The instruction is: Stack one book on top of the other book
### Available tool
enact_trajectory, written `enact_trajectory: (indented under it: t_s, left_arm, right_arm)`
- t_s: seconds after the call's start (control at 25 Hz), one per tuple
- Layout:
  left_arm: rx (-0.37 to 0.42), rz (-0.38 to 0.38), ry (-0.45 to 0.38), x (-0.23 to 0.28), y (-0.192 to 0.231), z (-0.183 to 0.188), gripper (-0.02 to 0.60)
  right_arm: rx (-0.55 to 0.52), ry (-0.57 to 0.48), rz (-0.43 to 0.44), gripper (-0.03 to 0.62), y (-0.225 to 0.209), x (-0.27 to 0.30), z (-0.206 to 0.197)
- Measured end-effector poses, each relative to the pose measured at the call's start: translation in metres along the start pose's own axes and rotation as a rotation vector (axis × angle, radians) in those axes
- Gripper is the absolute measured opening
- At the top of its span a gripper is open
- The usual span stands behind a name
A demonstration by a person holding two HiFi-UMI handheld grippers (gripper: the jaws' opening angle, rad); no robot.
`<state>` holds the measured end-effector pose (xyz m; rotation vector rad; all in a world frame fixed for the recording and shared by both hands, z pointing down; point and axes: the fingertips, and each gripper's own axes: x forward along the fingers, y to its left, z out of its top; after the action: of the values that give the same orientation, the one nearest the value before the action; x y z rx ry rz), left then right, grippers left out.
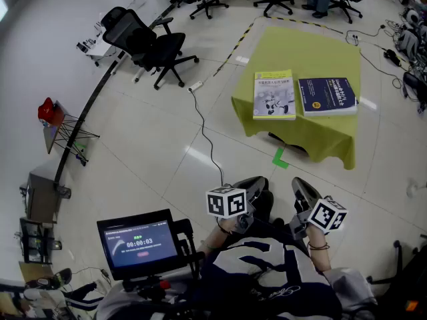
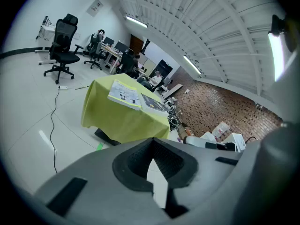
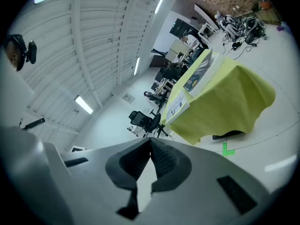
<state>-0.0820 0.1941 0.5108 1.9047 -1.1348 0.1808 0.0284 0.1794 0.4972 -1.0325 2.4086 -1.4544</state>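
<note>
Yellow-white book (image 1: 274,95) and dark blue book (image 1: 326,96) lie side by side on the counter (image 1: 293,45).
Both lie flat on the counter's yellow-green cloth, long edges just beside each other, neither on top of the other. The left tool (image 2: 152,143) and right tool (image 3: 150,142) hang low over the floor (image 1: 167,145), well apart from the counter, each with jaws closed together on nothing.
</note>
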Motion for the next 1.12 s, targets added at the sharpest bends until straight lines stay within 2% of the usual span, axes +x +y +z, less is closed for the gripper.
enact_trajectory:
  t_s: [0.24, 0.64, 0.76, 0.96, 1.12]
  left_arm:
    - [-0.041, 0.044, -0.033, 0.027, 0.041, 0.038, 0.003]
    - [-0.115, 0.032, 0.013, 0.085, 0.124, 0.126, 0.009]
    - [-0.140, 0.020, 0.020, 0.108, 0.151, 0.154, 0.084]
    - [-0.237, -0.075, 0.085, 0.150, 0.182, 0.177, 0.189]
    - [-0.268, -0.114, 0.146, 0.183, 0.199, 0.191, 0.218]
  right_arm:
    - [-0.010, 0.000, -0.001, -0.006, -0.019, 0.034, 0.027]
    - [-0.002, 0.003, -0.088, -0.006, -0.050, 0.117, 0.080]
    - [0.008, 0.014, -0.116, -0.006, -0.059, 0.147, 0.092]
    - [0.027, 0.029, -0.183, -0.006, -0.076, 0.182, 0.106]
    - [0.049, 0.035, -0.252, -0.006, -0.088, 0.194, 0.115]
